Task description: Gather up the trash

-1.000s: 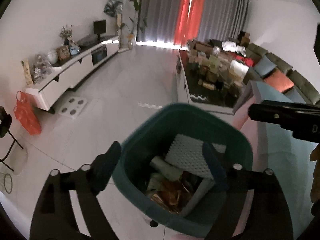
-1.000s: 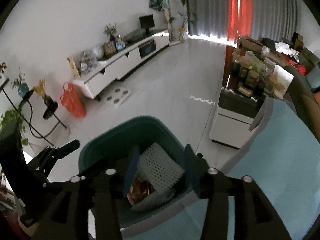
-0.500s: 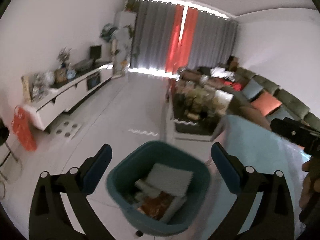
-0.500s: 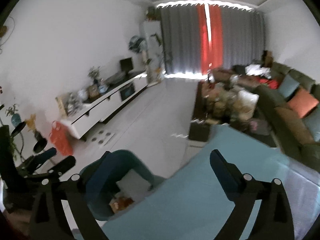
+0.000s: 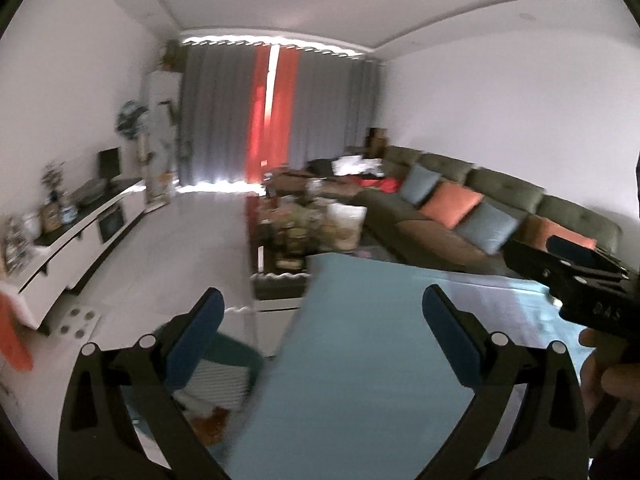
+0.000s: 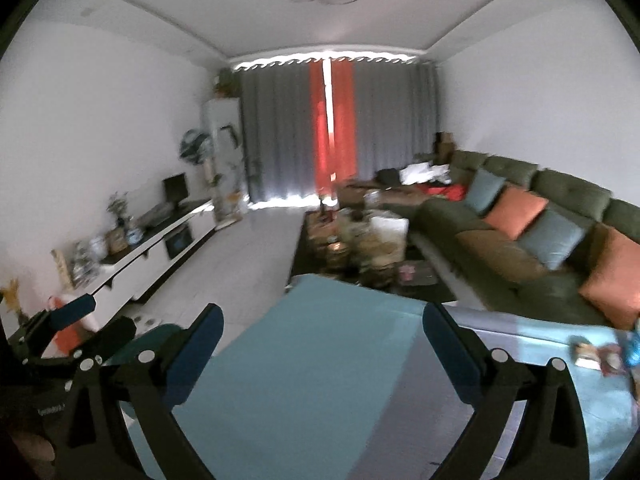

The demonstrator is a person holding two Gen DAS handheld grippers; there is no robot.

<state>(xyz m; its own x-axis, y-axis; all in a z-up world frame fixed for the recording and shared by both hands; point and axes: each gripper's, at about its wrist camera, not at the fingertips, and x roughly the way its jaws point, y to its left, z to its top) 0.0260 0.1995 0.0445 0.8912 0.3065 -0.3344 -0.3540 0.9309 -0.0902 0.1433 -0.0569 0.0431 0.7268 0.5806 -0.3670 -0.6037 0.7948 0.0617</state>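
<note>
Light-blue tabletop (image 6: 320, 360) fills the space ahead of both tools, with a sofa (image 6: 520, 216) and cluttered low table (image 6: 360, 240) far beyond; our left gripper (image 5: 320, 332) and right gripper (image 6: 320, 344) have just been opening and now gape wide with nothing between the jaws. We judge ourselves between drops; the teal bin (image 5: 236, 354) sits low to the left gripper's left, holding trash, while small wrappers (image 6: 600, 356) lie far right of the right gripper; next we must reach them.

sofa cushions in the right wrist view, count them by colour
orange cushions: 2
blue-grey cushions: 2
total: 4, all propped along the back of the dark green sofa
</note>
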